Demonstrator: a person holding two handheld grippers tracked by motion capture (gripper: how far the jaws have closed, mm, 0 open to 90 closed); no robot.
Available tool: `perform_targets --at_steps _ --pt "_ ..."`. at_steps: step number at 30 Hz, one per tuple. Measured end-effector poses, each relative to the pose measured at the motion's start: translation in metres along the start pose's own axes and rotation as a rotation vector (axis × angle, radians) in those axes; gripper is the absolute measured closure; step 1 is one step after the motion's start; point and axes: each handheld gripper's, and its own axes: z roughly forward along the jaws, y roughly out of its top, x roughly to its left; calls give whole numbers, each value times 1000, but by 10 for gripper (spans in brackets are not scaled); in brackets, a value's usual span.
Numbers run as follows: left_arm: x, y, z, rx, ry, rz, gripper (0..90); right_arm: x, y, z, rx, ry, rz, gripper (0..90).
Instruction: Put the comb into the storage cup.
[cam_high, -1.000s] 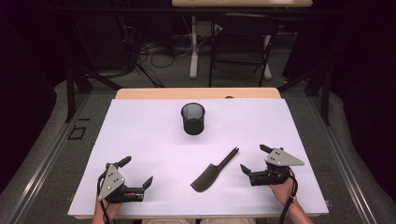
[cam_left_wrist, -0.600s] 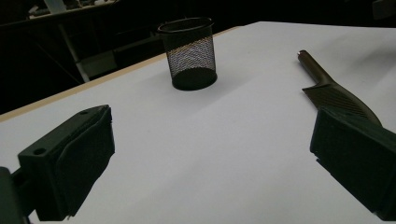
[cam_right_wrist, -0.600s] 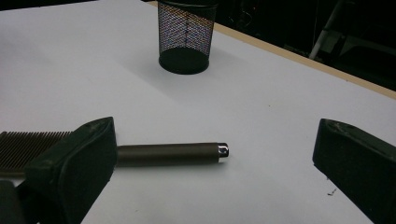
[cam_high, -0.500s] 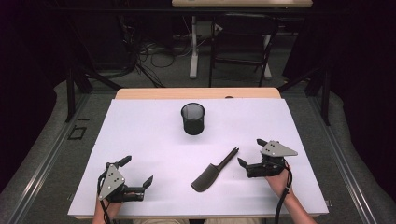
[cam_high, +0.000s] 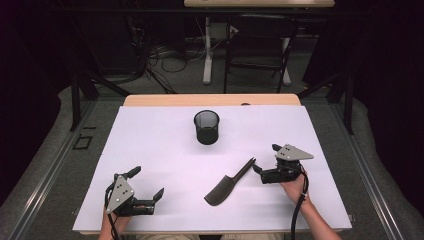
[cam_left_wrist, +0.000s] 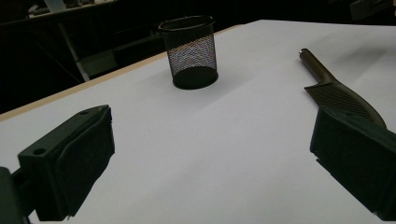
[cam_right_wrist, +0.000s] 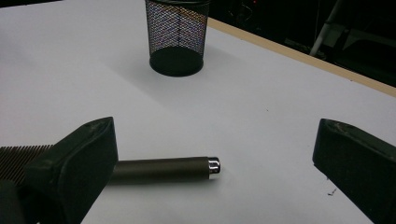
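In the high view, the right gripper (cam_high: 259, 161) is seen at the lower right of the frame, with its jaws spread wide and brought close to the end of the handle of a dark spatula (cam_high: 230, 182). The spatula is laid flat on the white table cover (cam_high: 150, 145), just below the centre of the frame, its blade toward the lower edge and its handle pointed up and to the right. In the right gripper view, the handle (cam_right_wrist: 163, 169) is found low in the frame, between the two open jaws, and nothing is grasped yet; the wide opening is probably kept so that the handle can be taken from both sides. The left gripper (cam_high: 147, 187) is rested at the lower left, also released and empty, apparently held aside. A black mesh cup (cam_high: 206, 127) is stood upright above the centre, well apart from the spatula, perhaps as its destination.
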Motion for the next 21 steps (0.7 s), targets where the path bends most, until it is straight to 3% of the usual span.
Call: perform_targets --at_steps 21 --pt "2 0 1 4 4 4 0 -10 10 32 43 20 6 0"
